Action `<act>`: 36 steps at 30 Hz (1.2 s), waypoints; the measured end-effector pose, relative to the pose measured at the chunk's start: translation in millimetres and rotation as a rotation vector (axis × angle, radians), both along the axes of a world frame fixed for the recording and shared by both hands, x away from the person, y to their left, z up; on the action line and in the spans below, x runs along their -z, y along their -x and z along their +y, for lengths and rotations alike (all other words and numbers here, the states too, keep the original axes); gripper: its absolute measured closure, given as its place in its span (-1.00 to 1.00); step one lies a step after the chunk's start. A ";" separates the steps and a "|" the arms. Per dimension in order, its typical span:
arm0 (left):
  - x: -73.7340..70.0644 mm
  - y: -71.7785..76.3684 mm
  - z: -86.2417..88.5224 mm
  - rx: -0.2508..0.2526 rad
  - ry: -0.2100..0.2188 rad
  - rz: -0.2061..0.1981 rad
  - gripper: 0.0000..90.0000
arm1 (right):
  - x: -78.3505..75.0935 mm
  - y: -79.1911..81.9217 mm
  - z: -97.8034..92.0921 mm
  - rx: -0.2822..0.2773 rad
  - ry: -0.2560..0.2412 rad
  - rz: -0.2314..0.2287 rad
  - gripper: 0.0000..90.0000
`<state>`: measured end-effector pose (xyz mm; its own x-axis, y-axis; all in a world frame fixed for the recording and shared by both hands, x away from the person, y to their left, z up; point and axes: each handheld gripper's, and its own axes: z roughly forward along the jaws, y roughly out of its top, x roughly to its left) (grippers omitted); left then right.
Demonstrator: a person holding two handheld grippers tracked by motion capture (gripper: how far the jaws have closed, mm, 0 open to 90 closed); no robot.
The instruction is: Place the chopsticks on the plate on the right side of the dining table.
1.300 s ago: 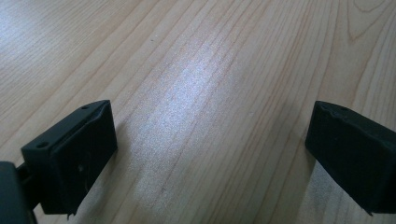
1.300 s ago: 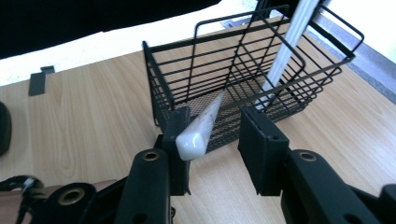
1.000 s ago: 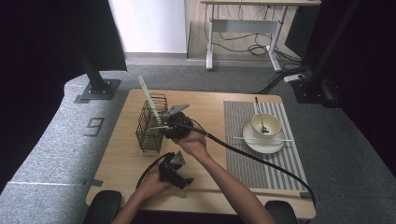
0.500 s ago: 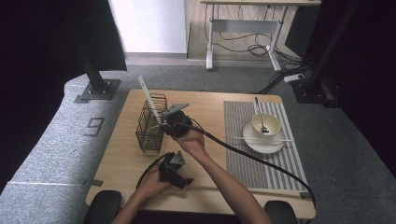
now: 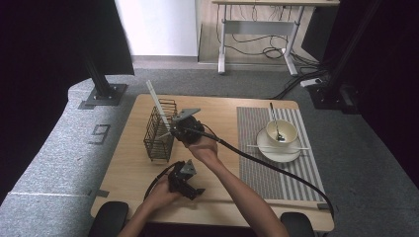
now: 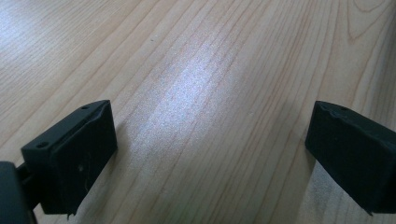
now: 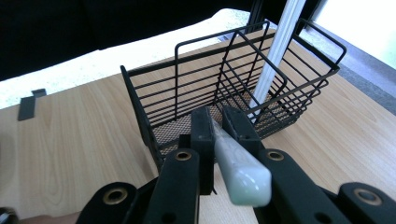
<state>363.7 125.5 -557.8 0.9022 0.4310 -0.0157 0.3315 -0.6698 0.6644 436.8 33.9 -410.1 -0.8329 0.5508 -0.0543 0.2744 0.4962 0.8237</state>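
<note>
My right gripper (image 5: 174, 131) (image 7: 215, 122) is shut on a pale white stick-like utensil (image 7: 236, 163), whose rounded end points back at the camera. Its far tip (image 5: 164, 134) reaches toward the black wire basket (image 5: 159, 132) (image 7: 233, 84) just in front of the jaws. A long white chopstick (image 5: 155, 102) (image 7: 277, 51) stands tilted inside that basket. Near the table's front edge, my left gripper (image 5: 190, 185) (image 6: 210, 144) rests low over bare wood, its jaws wide open with nothing between them.
A striped placemat (image 5: 257, 173) lies on the right half of the table. On it stand a white plate (image 5: 271, 152), a bowl (image 5: 282, 132) with a spoon in it, and a thin stick (image 5: 301, 147) across the plate. The right gripper's cable (image 5: 267, 165) crosses the mat.
The right gripper has edged slightly left toward the basket with the utensil in it. The left gripper has stayed where it was.
</note>
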 end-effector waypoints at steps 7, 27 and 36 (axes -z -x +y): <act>0.1 0.0 -0.1 -0.001 0.001 -0.001 -0.96 | -9.1 1.0 -12.0 -0.012 -0.024 0.013 0.82; 0.0 0.0 0.1 0.000 0.000 -0.001 -0.96 | -44.9 13.5 -48.6 -0.054 -0.064 0.046 0.82; 0.2 -0.6 -0.4 -0.012 -0.007 0.000 -1.00 | -60.3 19.0 -69.5 -0.050 -0.097 0.048 0.82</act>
<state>364.3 125.1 -558.0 0.8970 0.4418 -0.0124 0.3395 -0.6708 0.6594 417.8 -35.6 -349.8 -0.8598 0.5093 0.0373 0.2912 0.4291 0.8550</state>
